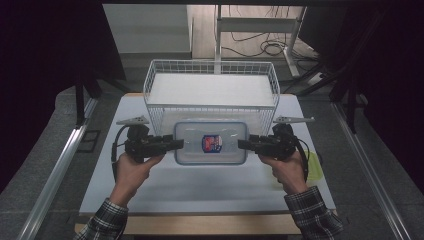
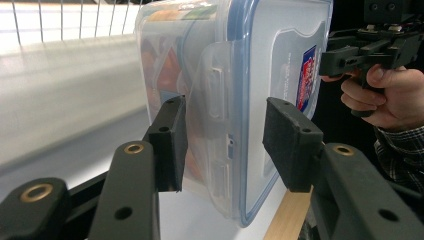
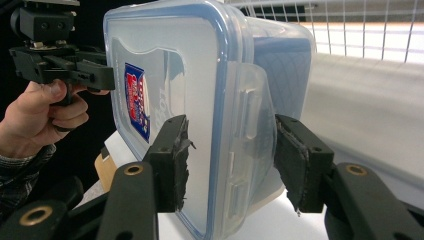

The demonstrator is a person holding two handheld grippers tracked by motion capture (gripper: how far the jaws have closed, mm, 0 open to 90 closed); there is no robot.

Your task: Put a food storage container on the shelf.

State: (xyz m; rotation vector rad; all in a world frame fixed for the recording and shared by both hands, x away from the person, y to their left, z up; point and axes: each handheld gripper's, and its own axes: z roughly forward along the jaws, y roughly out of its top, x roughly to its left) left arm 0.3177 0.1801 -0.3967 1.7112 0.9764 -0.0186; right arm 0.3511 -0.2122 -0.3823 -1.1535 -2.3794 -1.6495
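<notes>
Squarely between both grippers (image 1: 179,144) (image 1: 243,144), container (image 1: 210,134)

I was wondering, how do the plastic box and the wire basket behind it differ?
The plastic box has solid translucent walls; the wire basket is open white mesh. The box is closed by a blue-rimmed lid bearing a sticker; the basket has no lid. The box is smaller, with a hand-held gripper at each end; the basket stands untouched. Both are rectangular and sit on the table.
</notes>
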